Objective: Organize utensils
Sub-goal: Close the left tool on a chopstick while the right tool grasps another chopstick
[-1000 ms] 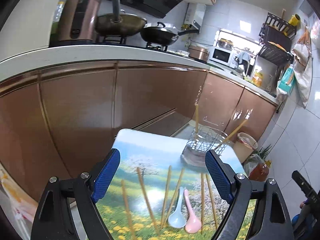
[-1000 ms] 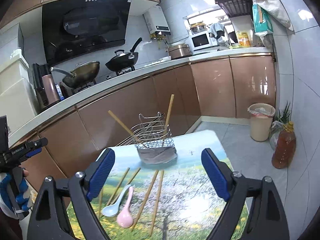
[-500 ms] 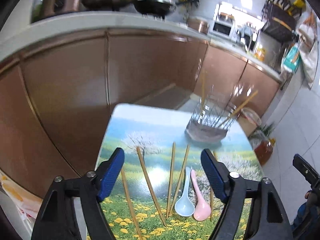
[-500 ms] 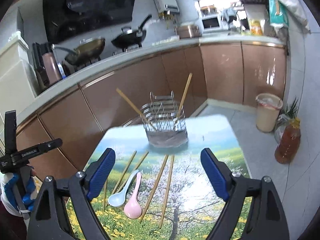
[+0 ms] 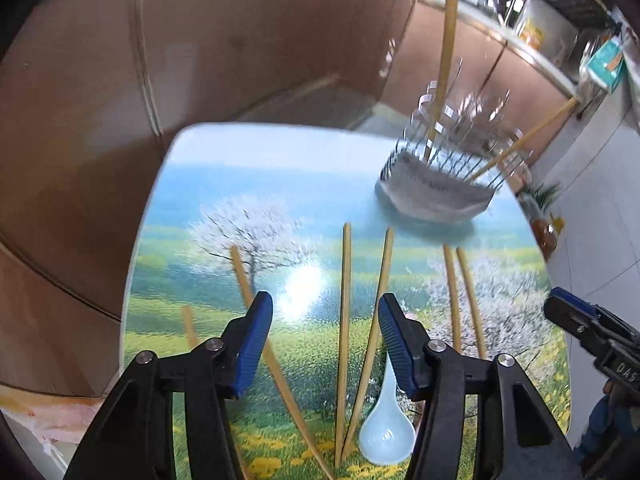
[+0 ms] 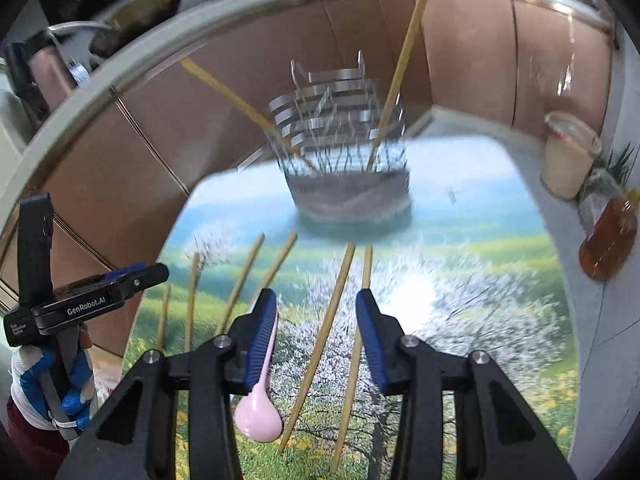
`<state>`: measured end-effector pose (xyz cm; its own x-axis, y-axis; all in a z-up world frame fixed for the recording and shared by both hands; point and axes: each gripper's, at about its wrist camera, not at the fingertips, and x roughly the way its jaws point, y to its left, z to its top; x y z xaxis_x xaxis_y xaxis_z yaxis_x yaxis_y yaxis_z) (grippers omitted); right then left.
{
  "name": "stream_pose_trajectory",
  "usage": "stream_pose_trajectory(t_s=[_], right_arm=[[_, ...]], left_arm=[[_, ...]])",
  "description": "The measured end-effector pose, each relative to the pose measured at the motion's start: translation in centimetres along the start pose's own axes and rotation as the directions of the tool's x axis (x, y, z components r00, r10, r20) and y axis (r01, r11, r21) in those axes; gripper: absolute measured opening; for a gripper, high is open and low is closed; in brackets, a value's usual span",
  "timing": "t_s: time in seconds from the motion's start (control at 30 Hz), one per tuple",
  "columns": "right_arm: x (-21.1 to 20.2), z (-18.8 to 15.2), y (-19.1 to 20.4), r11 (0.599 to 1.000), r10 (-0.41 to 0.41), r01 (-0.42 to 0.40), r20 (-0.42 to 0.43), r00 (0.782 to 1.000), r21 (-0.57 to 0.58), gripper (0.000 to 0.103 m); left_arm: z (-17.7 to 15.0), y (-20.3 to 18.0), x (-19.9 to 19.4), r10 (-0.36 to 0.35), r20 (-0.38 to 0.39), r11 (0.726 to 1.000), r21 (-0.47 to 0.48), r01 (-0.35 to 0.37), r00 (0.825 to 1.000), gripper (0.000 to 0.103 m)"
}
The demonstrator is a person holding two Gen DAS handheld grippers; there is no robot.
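Both grippers have dropped toward the tabletop [image 5: 168,216], left gripper [image 5: 325,320] and right gripper [image 6: 316,316] narrowing, pinching nothing, over loose chopsticks [image 6: 320,344].

Right tool [image 6: 316,334] closing over two chopsticks [image 6: 320,344], pink spoon [image 6: 259,412] beside

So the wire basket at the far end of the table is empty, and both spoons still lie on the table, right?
Not empty: the wire basket already holds two chopsticks, as the right wrist view shows. The pink spoon and the pale blue spoon do lie on the table.
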<state>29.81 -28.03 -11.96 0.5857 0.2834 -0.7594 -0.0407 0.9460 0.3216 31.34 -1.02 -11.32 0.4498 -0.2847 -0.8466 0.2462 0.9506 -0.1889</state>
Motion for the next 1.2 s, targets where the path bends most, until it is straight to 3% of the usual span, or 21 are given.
stream_pose_trajectory(t_s=[0.3,0.53,1.2], right_arm=[[6.5,0.9,0.0,1.000,0.002,0.000,-0.161,0.987,0.009,0.033],[9.0,1.8,0.3,1.000,-0.025,0.024,-0.224,0.974,-0.005,0.033],[13.7,1.7,2.1,0.995,-0.099,0.088,-0.294,0.951,-0.053,0.025]], left_arm=[[2.2,-0.5,5.3,-0.004,-0.129,1.000,0.029,0.008,0.992,0.048],[3.2,-1.2,7.9,0.027,-0.209,0.998,0.063,-0.014,0.978,0.044],[2.5,-1.8,10.8,0.076,-0.262,0.993,0.105,-0.050,0.962,0.022]])
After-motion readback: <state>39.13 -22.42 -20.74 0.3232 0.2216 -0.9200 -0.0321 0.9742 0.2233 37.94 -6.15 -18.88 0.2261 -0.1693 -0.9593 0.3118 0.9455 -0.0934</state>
